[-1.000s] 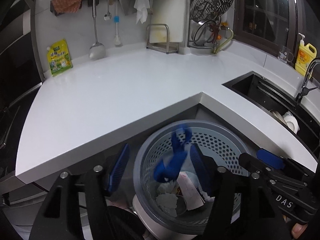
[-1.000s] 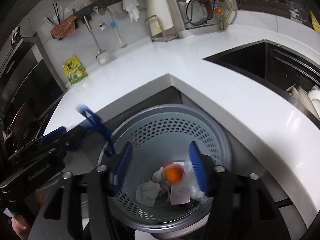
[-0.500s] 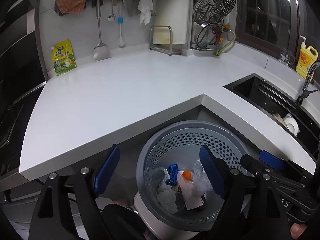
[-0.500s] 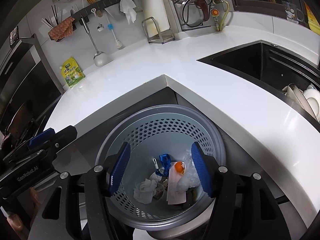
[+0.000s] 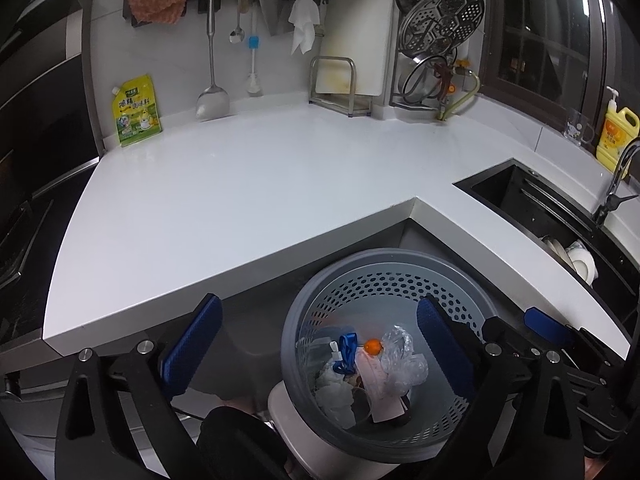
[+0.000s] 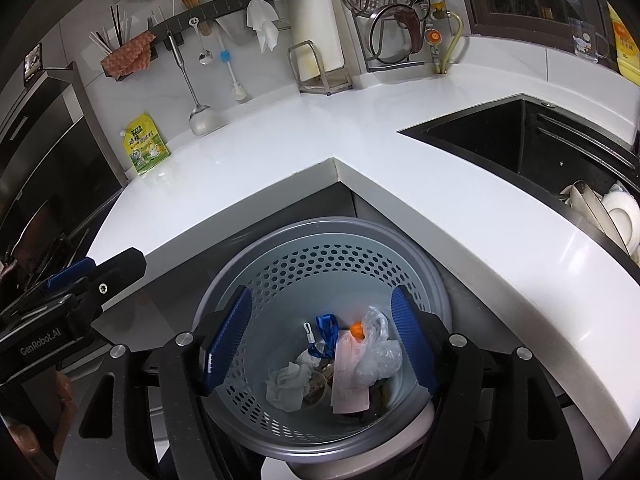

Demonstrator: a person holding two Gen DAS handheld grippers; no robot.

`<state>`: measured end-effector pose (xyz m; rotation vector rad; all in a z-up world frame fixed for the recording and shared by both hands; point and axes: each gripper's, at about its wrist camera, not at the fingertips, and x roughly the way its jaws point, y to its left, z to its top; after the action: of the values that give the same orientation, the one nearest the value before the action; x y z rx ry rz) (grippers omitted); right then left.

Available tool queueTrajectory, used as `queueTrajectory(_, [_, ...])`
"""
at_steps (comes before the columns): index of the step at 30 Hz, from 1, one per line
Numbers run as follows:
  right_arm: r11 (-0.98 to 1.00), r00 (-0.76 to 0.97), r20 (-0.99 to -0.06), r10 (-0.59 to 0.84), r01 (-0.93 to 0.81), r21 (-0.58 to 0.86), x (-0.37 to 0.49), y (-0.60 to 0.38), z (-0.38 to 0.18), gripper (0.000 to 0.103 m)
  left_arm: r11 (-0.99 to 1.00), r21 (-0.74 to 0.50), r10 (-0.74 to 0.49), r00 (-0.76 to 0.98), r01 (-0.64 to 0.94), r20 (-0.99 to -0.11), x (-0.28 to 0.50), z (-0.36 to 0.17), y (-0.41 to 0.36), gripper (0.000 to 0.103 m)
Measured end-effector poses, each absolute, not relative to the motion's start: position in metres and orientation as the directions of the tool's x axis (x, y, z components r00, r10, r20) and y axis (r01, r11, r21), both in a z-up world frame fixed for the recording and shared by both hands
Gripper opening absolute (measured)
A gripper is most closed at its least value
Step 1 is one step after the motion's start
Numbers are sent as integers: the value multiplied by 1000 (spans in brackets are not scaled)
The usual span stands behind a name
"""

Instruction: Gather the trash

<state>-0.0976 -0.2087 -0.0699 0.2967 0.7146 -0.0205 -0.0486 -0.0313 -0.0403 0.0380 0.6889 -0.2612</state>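
blue strap (image 5: 347,350) now lies in the bin (image 5: 372,264) (both grippers just opening, empty).

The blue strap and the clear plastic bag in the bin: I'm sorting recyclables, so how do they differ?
The blue strap is narrow, opaque and vivid blue; the clear plastic bag is see-through, crumpled and bulkier. The strap lies left of the small orange ball, the bag to its right. The strap sits by white crumpled paper, the bag beside a pinkish paper slip. Both lie at the bottom of the perforated grey bin.
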Motion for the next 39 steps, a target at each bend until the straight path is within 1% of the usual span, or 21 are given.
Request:
queueTrajectory(13, [961,769,-636,63,126,248,-100,-209,-62,72,970,-38,-209,745,240,-634,-48,-40,-31,96])
queueTrajectory(36, [968,801,-599,9,144,208,-118,-202,-38,72,977,-37,-187,765,209,-616,-59,-31,-19,97])
queueTrajectory(39, [968,807,-590,5,145,205,-122,-199,-34,74,978,-38,-185,771,205,-610,-62,-28,-16,97])
